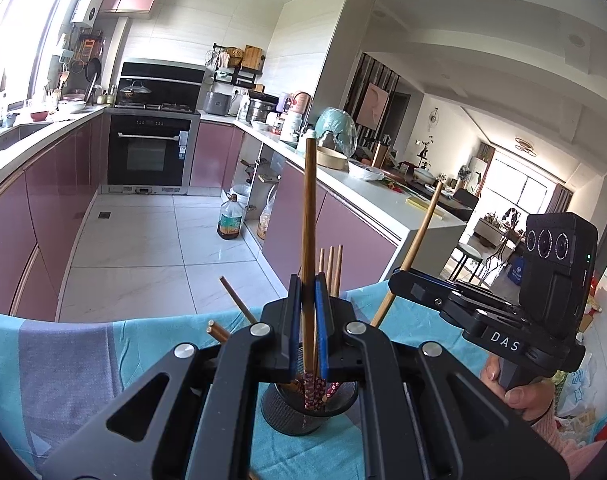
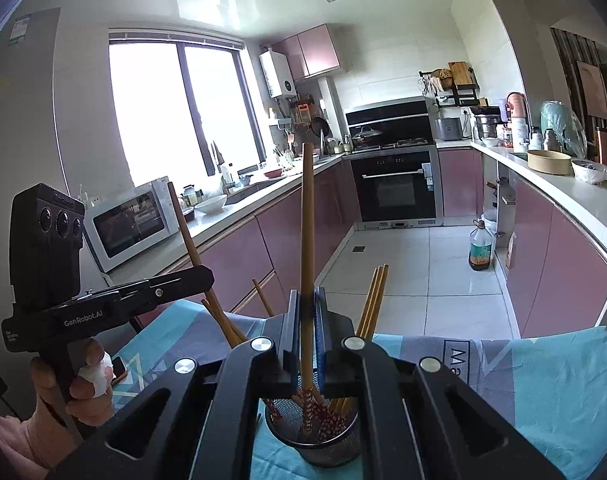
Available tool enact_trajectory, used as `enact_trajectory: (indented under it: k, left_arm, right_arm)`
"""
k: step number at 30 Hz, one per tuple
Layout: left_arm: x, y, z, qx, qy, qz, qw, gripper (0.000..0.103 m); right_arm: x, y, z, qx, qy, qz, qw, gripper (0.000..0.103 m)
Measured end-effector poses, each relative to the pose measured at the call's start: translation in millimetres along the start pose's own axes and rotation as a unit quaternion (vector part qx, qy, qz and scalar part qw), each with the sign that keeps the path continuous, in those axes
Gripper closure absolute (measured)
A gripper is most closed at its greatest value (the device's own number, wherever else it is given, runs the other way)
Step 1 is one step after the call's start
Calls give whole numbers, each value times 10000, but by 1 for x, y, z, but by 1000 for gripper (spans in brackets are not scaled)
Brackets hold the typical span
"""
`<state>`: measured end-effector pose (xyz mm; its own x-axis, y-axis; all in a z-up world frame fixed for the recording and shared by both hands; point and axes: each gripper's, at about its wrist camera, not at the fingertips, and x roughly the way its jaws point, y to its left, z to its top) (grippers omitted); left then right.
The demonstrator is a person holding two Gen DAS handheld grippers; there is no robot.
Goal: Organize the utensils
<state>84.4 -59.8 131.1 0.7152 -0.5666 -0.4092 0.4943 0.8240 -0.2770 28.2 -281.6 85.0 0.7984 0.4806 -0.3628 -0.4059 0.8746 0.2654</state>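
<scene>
**Both chopsticks poised over the mesh cup**

The left tool (image 1: 308, 320) is clamped on one upright chopstick (image 1: 309, 216), its patterned end down in the mesh holder (image 1: 303, 412) on the teal-clothed bench (image 1: 63, 360). The right tool (image 2: 306, 320) pinches another chopstick (image 2: 307, 220) the same way over the holder (image 2: 315, 440) (several sticks already lean inside). Judged step: dropping these in. Next calls for easing each lower, then parting the jaws without knocking the cup.
</scene>
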Motion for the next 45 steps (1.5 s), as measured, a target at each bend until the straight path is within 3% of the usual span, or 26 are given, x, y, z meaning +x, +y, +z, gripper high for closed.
enact_trajectory:
  k: [30, 45]
  left_arm:
    - [28, 15, -16, 139, 799, 23, 9967, 96]
    - [37, 21, -18, 172, 854, 34, 9962, 96]
  right_arm:
    - [40, -3, -27, 108, 800, 30, 9967, 98]
    - [36, -5, -25, 68, 845, 40, 9964, 97]
